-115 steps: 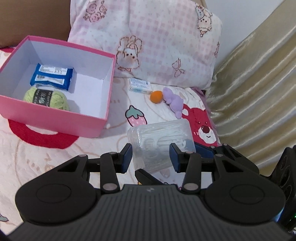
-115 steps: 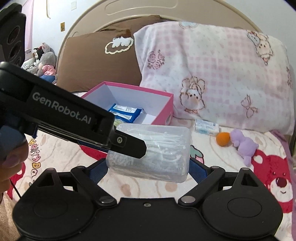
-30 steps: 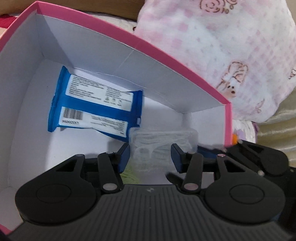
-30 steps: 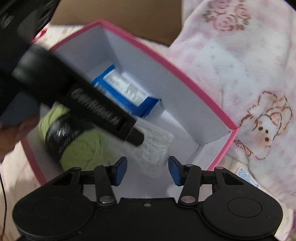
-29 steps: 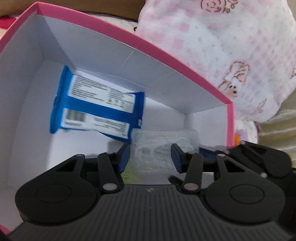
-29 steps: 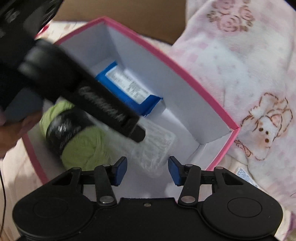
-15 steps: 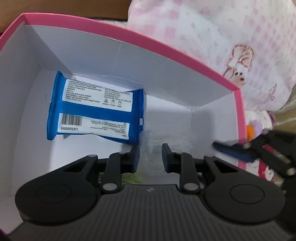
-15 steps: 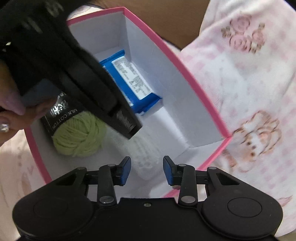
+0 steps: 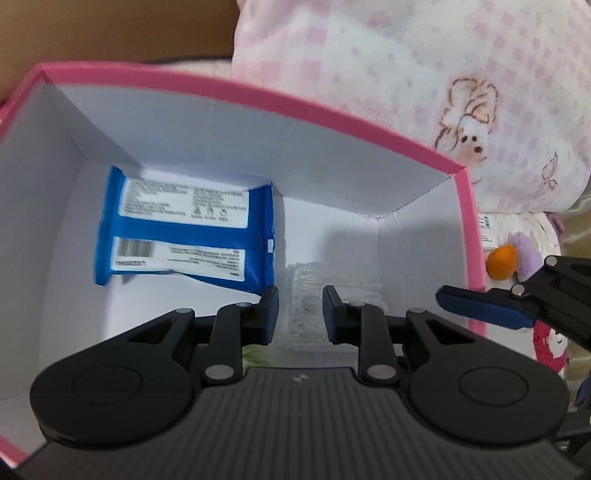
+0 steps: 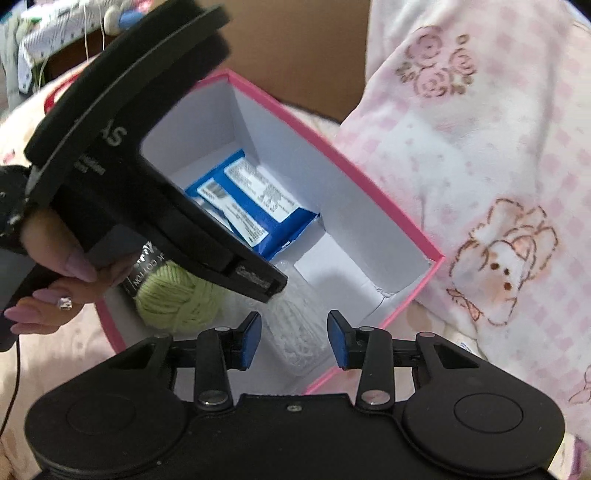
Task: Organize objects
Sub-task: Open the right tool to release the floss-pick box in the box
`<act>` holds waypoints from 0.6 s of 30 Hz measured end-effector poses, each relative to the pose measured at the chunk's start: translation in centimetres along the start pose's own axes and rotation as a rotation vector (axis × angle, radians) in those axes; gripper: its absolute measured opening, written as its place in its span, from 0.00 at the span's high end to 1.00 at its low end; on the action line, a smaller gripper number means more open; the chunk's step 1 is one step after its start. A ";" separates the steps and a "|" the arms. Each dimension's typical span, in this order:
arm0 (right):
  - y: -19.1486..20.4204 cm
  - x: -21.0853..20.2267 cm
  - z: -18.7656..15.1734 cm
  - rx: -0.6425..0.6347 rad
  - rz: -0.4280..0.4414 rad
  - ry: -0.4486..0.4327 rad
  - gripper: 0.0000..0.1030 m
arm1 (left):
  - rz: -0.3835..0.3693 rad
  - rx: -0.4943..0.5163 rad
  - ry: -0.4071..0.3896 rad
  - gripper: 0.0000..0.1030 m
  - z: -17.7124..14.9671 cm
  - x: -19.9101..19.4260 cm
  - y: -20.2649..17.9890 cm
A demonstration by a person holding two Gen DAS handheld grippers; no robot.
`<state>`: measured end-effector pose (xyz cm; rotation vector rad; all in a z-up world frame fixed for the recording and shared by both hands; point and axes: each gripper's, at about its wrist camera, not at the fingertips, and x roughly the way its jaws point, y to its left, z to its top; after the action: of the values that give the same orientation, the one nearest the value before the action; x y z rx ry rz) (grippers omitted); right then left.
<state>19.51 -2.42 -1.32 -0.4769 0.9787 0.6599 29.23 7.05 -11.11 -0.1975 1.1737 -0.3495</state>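
Note:
The pink box (image 9: pixel 258 92) with white inner walls holds a blue wipes pack (image 9: pixel 184 236), a green yarn ball (image 10: pixel 177 295) and the clear plastic box (image 9: pixel 310 295) of white picks, which lies on the floor beside the yarn. My left gripper (image 9: pixel 301 314) hovers over the clear box; its jaws stand narrowly apart and touch nothing. My right gripper (image 10: pixel 293 339) hangs above the same clear box (image 10: pixel 295 332); its jaws are opening slightly and nothing is pressed between them. A hand (image 10: pixel 55 280) carries the left gripper across the right wrist view.
A pink checked pillow (image 9: pixel 443 74) leans behind the box rim (image 10: pixel 332 147). Right of the box, on the bedspread, lie an orange ball (image 9: pixel 500 260), a purple toy (image 9: pixel 532 251) and a small white packet (image 9: pixel 487 229). A brown cushion (image 9: pixel 110 29) sits at the back left.
Both grippers have let go of the clear box, which now rests on the pink box's floor. Their jaws have narrowed, and both have risen and drawn back a little.

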 end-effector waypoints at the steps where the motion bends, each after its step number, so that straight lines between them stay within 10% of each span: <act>1: -0.2 -0.4 -0.2 0.018 0.015 -0.011 0.57 | -0.001 0.002 -0.006 0.75 -0.1 -0.7 -0.1; 18: 0.2 -6.7 -1.7 0.103 0.108 -0.102 0.47 | 0.051 0.066 -0.074 0.42 -2.5 -13.8 -3.0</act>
<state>15.75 -5.30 3.73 -0.2985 0.9418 0.7201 21.73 9.45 0.89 -0.1219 1.0907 -0.3322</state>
